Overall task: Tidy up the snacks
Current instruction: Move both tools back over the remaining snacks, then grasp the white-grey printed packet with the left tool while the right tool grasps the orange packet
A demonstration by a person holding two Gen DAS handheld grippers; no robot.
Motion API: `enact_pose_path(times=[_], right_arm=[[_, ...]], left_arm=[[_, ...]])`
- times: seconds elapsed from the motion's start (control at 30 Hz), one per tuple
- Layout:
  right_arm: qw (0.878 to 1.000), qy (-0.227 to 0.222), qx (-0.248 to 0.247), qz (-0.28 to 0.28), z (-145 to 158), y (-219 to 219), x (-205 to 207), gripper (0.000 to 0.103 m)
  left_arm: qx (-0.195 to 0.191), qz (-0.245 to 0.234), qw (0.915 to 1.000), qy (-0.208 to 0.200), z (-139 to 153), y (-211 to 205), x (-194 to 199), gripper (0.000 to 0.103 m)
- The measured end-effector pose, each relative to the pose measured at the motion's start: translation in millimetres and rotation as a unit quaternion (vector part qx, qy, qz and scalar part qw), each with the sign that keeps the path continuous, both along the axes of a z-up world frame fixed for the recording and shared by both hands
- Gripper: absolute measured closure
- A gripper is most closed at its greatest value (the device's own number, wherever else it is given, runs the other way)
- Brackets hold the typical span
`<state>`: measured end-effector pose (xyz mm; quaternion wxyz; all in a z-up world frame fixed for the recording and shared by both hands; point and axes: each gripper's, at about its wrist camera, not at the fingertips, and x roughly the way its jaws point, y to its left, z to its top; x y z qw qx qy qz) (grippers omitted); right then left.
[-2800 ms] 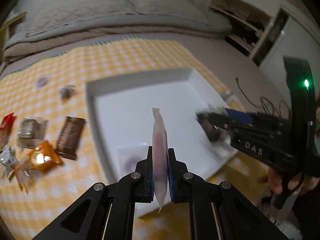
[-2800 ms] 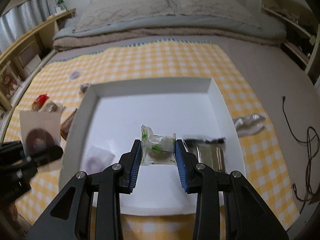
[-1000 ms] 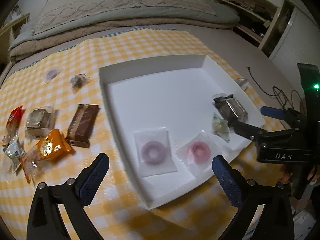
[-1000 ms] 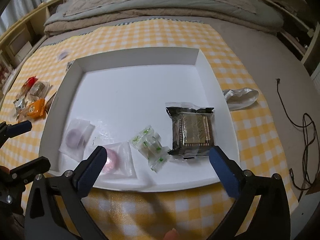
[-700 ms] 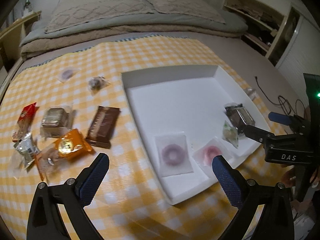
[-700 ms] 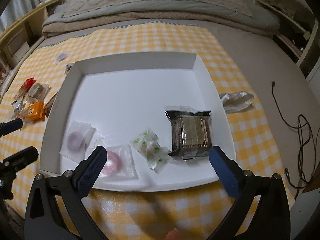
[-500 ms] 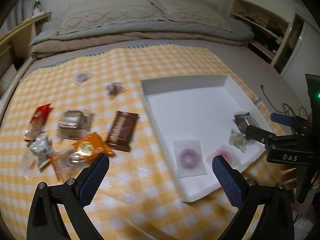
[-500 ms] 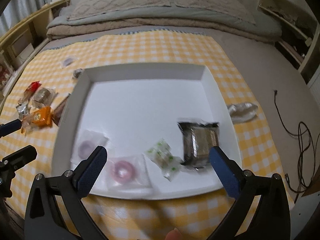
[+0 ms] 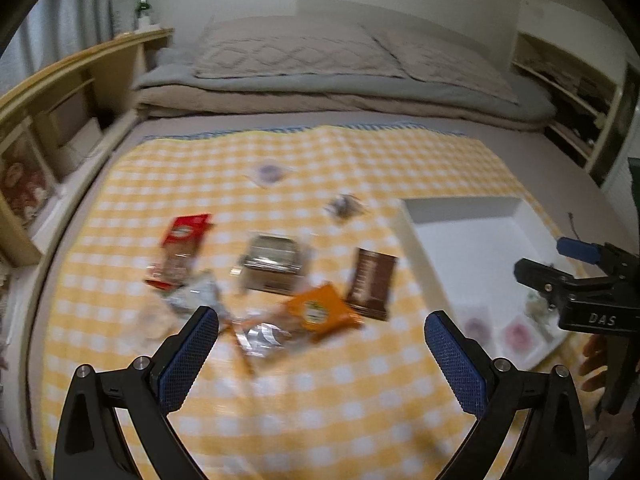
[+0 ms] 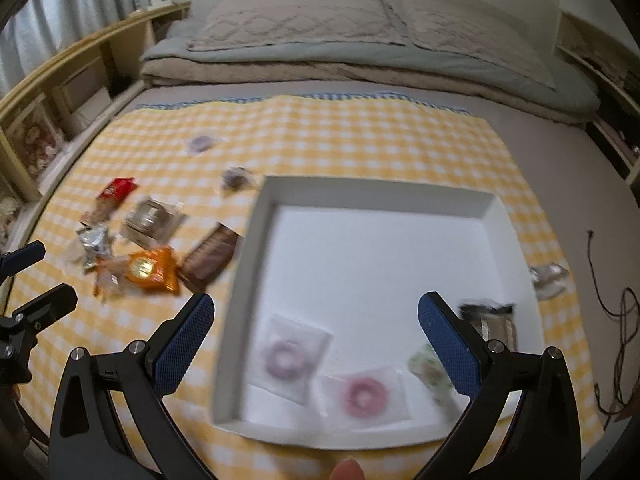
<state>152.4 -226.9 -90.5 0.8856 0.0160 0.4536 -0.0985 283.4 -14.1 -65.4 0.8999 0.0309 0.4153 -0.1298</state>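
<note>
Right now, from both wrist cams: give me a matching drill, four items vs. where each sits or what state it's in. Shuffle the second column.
Items
1. pink ring candy packet
2. orange snack pack
3. crumpled clear wrapper
4. left tool

Place or state
A. on the checked cloth, beside the brown bar
B. open, nothing between its fingers
C. inside the white tray, near edge
D. on the cloth just outside the tray's right wall

Pairs: 1-C, 2-A, 3-D, 4-B
</note>
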Motion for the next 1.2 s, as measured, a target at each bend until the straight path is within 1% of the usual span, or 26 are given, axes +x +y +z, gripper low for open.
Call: enact_pose_path(times=[0.23, 0.37, 0.53, 0.57, 0.67, 0.83, 0.87, 0.93, 1.0, 1.07, 1.2], right_arm=[[1.0, -0.003, 0.02, 0.023, -2, 37, 29, 0.0], [0.999, 0.001, 0.02, 0.043, -7, 59, 44, 0.0], [0.997, 0.01, 0.027, 0.065, -19, 84, 62, 0.0], [0.997, 0.012, 0.029, 0.068, -23, 89, 68, 0.0], [0.997, 0.018, 0.03, 0.064, -34, 96, 85, 0.0], [0.997, 0.048, 0.03, 0.056, -59, 102, 113, 0.0], [0.997, 0.052, 0.03, 0.058, -65, 104, 120, 0.001], [0.996, 0.06, 0.024, 0.063, -75, 108, 131, 0.01], [0.994, 0.071, 0.019, 0.076, -86, 113, 139, 0.027], [0.993, 0.08, 0.011, 0.088, -95, 118, 144, 0.034], [0.987, 0.108, -0.011, 0.119, -114, 132, 149, 0.043]], left_arm=[[0.006, 0.036, 0.9993, -0.009, 6, 40, 10, 0.0], [0.018, 0.056, 0.9983, -0.004, 1, 59, 21, 0.0], [0.026, 0.1, 0.9944, 0.018, -16, 87, 47, 0.0], [0.03, 0.116, 0.9924, 0.025, -21, 95, 52, 0.0], [0.031, 0.146, 0.988, 0.04, -35, 110, 71, 0.0], [0.028, 0.176, 0.9823, 0.056, -54, 126, 95, 0.0], [0.027, 0.181, 0.9812, 0.061, -60, 129, 101, 0.0], [0.027, 0.188, 0.9795, 0.066, -66, 132, 108, 0.0], [0.026, 0.195, 0.9776, 0.074, -74, 135, 117, 0.0], [0.018, 0.193, 0.9775, 0.082, -80, 132, 125, 0.0], [0.007, 0.174, 0.9814, 0.081, -84, 120, 134, 0.0]])
